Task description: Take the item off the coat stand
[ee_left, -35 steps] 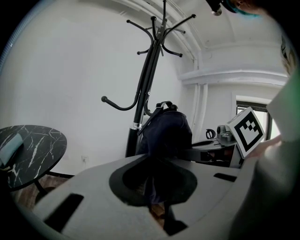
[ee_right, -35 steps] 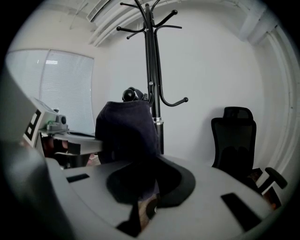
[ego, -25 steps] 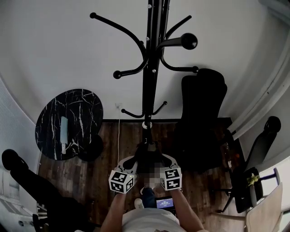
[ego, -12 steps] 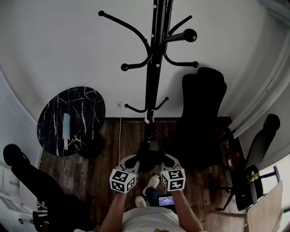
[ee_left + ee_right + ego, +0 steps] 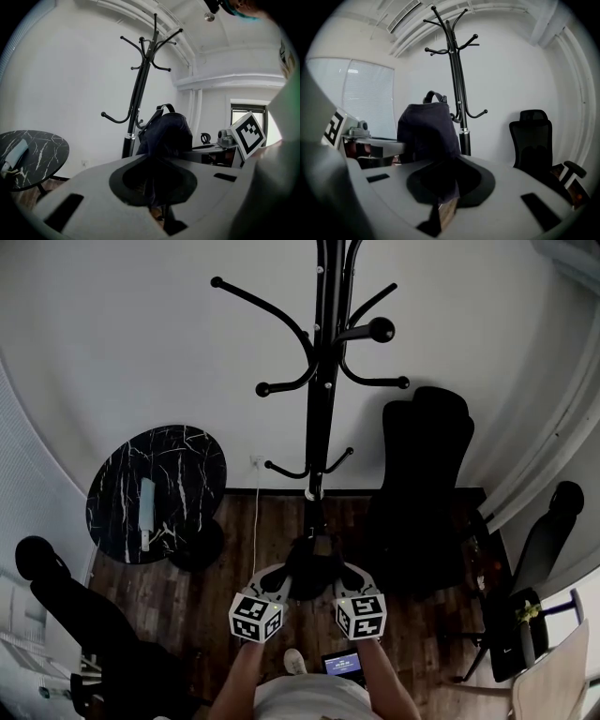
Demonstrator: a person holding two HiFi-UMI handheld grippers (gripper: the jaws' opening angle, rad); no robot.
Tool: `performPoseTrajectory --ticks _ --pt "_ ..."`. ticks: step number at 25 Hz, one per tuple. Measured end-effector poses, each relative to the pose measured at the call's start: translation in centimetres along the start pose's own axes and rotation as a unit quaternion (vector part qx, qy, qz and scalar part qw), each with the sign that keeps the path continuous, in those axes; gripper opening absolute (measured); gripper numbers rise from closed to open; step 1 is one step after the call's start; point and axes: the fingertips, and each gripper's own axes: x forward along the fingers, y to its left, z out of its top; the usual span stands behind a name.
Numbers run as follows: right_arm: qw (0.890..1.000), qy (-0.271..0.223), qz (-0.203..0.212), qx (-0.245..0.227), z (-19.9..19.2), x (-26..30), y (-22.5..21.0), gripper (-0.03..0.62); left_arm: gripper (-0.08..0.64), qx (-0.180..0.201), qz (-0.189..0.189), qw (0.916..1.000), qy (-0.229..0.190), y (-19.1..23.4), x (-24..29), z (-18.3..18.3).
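Your left gripper [image 5: 279, 579] and right gripper [image 5: 345, 577] are each pinched almost closed on the fabric of the dark bag [image 5: 313, 563], one on either side, with cloth filling both pairs of jaws. The bag hangs between them, off the hooks of the coat stand [image 5: 323, 418], low in front of its pole above the wood floor [image 5: 187, 606].

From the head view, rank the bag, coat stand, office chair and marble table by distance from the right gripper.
1. Dark bag, clamped in the right gripper.
2. Coat stand ahead and office chair on the right: too close to call.
3. Marble table, far left.
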Motion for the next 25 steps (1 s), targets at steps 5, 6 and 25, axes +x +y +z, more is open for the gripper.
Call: performPoseTrajectory --ticks 5,6,25 --pt "1.000 0.000 0.009 0.002 -0.4 -1.1 -0.1 0.028 0.030 -0.006 0.012 0.9999 0.002 -1.2 -0.7 -0.7" --pt "1.000 -0.003 0.010 0.008 -0.4 -1.5 -0.1 0.026 0.031 -0.006 0.013 0.9999 0.002 -1.7 -0.9 -0.8" --pt "0.999 -0.013 0.040 0.010 -3.2 -12.0 1.5 0.026 0.030 -0.028 0.049 0.9982 -0.022 -10.2 -7.3 -2.3"
